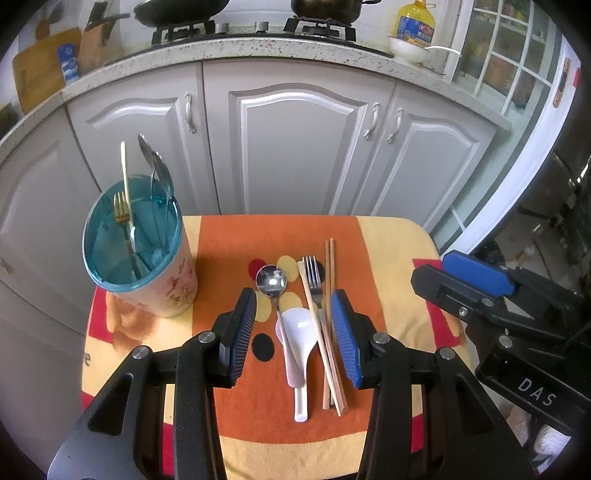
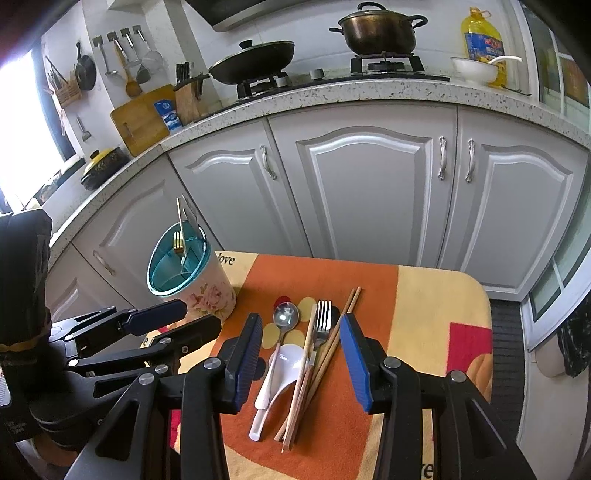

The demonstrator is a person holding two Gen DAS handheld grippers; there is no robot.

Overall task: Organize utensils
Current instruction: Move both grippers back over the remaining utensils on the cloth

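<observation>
On the orange and yellow cloth (image 1: 229, 240) lies a row of utensils: a metal spoon (image 1: 272, 280), a white ceramic spoon (image 1: 297, 332), a steel fork (image 1: 313, 277) and wooden chopsticks (image 1: 330, 266). A floral holder (image 1: 147, 288) with a teal divider stands at the cloth's left and holds a gold fork, spoons and a chopstick. My left gripper (image 1: 293, 295) hovers open above the row, touching nothing. My right gripper (image 2: 300, 321) is also open over the same utensils: spoon (image 2: 285, 315), white spoon (image 2: 284, 362), fork (image 2: 323, 321), chopsticks (image 2: 347, 306). The holder (image 2: 207, 291) stands to its left.
Grey cabinet doors (image 1: 295, 147) rise right behind the small table. The counter above carries a stove with a pan and a pot (image 2: 378, 31), an oil bottle (image 2: 482, 44) and a white bowl (image 2: 474, 70). Each gripper shows at the other view's edge (image 1: 454, 280) (image 2: 177, 321).
</observation>
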